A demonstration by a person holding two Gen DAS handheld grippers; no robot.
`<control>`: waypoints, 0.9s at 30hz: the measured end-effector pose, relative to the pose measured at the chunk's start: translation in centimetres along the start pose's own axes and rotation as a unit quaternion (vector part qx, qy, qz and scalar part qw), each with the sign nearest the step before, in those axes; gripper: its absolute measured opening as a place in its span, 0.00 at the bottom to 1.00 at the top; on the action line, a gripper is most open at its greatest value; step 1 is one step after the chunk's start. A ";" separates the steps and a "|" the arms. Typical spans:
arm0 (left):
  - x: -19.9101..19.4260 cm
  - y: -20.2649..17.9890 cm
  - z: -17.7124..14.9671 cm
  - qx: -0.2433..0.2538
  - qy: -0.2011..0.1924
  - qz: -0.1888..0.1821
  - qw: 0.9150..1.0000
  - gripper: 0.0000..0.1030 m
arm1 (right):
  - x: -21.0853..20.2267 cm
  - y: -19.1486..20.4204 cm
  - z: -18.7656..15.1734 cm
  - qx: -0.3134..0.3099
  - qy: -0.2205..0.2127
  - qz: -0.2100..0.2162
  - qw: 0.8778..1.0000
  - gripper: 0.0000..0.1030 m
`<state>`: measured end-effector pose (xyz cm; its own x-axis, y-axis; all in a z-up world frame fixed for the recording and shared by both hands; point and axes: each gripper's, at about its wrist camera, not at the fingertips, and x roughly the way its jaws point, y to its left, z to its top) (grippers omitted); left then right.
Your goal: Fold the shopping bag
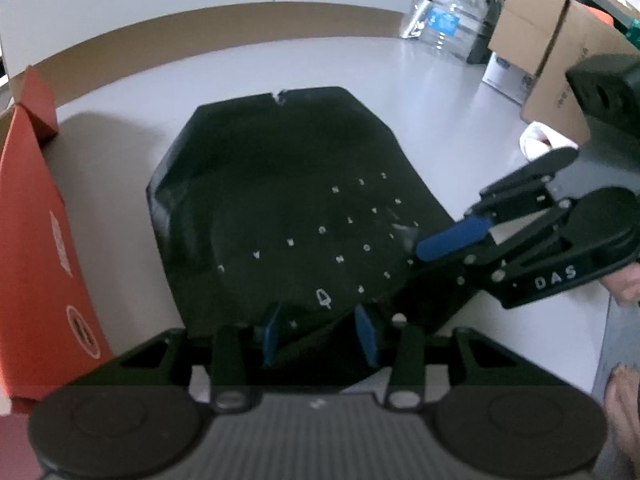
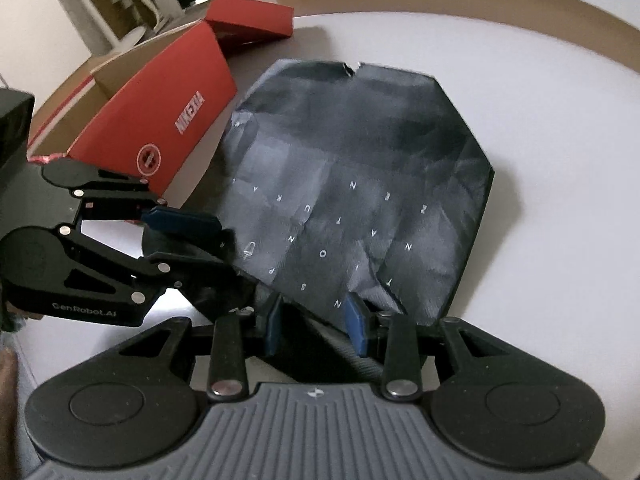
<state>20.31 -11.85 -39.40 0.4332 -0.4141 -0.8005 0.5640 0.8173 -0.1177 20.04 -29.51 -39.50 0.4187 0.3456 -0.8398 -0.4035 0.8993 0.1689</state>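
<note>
Both grippers [image 1: 320, 334] [image 2: 316, 326] seemingly pinch black bag [image 2: 360, 184]; red box [image 2: 160, 120] beside.

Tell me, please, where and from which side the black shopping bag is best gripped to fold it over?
Probably the near edge of the shopping bag, approached from the near side. The bag lies flat on the table, and only that edge is lifted enough for pads to slip around it. The left gripper and right gripper both have it between their fingers there already.

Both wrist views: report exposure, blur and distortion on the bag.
Left wrist view: shopping bag underexposed, nearly solid black, lettering soft; table edge bowed by fisheye. Right wrist view: bag brighter, grey sheen shows creases, lettering sharper; corners vignetted.
</note>
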 end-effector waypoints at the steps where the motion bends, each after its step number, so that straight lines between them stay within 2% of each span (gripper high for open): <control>1: 0.0 -0.1 -0.1 0.004 0.000 0.001 1.000 0.43 | 0.0 0.3 0.1 -0.008 -0.001 -0.004 1.000 0.36; 8: -0.1 -0.6 -0.1 0.017 -0.001 0.005 1.000 0.43 | -2.2 1.9 -0.7 -0.079 -0.026 -0.027 0.996 0.36; 12: 0.0 0.1 0.2 0.016 0.000 0.004 1.000 0.43 | -3.9 3.2 -1.8 -0.117 -0.035 -0.017 0.992 0.36; 16: 0.0 0.2 0.3 0.014 0.000 0.004 1.000 0.43 | -4.1 4.8 -3.2 -0.173 -0.053 -0.049 0.982 0.38; 19: 0.1 0.3 0.3 0.014 -0.001 0.003 1.000 0.43 | -3.6 5.3 -3.8 -0.193 -0.052 -0.051 0.979 0.38; 22: 0.2 0.3 0.2 0.014 0.000 0.001 1.000 0.43 | -2.9 5.6 -3.9 -0.219 -0.036 -0.071 0.972 0.38; 27: 0.4 0.4 0.2 0.015 0.000 -0.001 1.000 0.43 | -2.4 5.8 -4.1 -0.247 -0.028 -0.068 0.966 0.40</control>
<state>20.86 -11.76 -39.66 0.4321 -0.4151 -0.8006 0.5848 0.8048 -0.1017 13.34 -26.22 -38.64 0.5327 0.2587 -0.8058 -0.6750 0.7042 -0.2201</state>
